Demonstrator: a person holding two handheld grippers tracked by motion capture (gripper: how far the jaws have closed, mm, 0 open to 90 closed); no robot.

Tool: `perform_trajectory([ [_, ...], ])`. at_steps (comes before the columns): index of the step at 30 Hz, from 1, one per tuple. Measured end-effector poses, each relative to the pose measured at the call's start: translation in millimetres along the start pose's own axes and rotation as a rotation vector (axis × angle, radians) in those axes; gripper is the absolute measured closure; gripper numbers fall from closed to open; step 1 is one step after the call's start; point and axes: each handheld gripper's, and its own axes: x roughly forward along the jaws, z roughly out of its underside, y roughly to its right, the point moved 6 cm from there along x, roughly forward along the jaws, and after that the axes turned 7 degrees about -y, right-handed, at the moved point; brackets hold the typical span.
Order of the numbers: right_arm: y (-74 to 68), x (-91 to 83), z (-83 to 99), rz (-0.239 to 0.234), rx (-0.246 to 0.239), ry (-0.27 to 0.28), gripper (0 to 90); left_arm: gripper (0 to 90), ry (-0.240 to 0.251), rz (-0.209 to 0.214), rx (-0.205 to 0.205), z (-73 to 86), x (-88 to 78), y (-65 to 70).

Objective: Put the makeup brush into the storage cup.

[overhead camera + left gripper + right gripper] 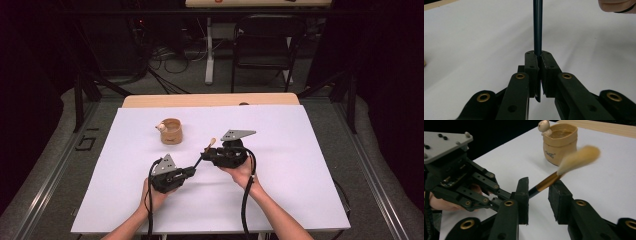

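Two grippers near table [300, 165] middle: left gripper [191, 171] jaws clamped on brush [564, 171] handle, right gripper [538, 192] jaws wide around ferrule, cup [171, 131] beyond; risk of brush tilting if closed off-centre.

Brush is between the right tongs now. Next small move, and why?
Probably close the right tongs on the brush. They stand open around its gold ferrule, while the left tongs are shut on the dark handle. The cup stands beyond.
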Motion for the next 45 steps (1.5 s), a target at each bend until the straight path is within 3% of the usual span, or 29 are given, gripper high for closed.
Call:
perform_trajectory([
  [11,-20.8,-2.7,-6.5,-0.062,-0.033,-0.008,83.5,83.6,-0.015,0.026,0.014,-1.3,7.6,5.2],
  [14,-26.2,-4.8,-9.0,-0.061,-0.058,-0.014,83.6,71.0,-0.016,0.034,-0.008,-3.0,8.0,5.3],
  [16,-30.0,-5.5,-10.3,-0.042,-0.086,-0.024,83.6,55.1,-0.009,0.06,-0.033,-4.4,8.3,5.7],
  [22,-39.9,-5.0,-13.3,0.0,-0.152,-0.044,83.5,15.1,0.025,0.036,-0.029,-10.6,5.4,6.3],
  [28,-43.6,-3.9,-14.3,0.043,-0.199,-0.062,83.6,2.5,0.076,0.015,-0.046,-18.3,6.7,6.0],
  [30,-45.2,-2.9,-13.7,0.058,-0.22,-0.07,83.5,7.3,0.085,-0.011,-0.055,-21.2,6.9,6.1],
  [33,-46.5,-1.0,-12.2,0.076,-0.243,-0.079,83.5,39.6,0.116,0.006,-0.088,-24.8,5.4,7.2],
  [36,-46.2,-0.3,-11.6,0.083,-0.247,-0.081,83.5,47.4,0.141,0.025,-0.079,-26.7,2.4,9.5],
  [40,-46.1,0.7,-11.0,0.088,-0.248,-0.078,83.5,66.9,0.179,0.043,-0.084,-28.1,-3.1,10.7],
  [45,-47.5,2.4,-9.4,0.08,-0.254,-0.083,83.5,76.2,0.173,0.061,-0.089,-25.5,-1.1,9.1],
])
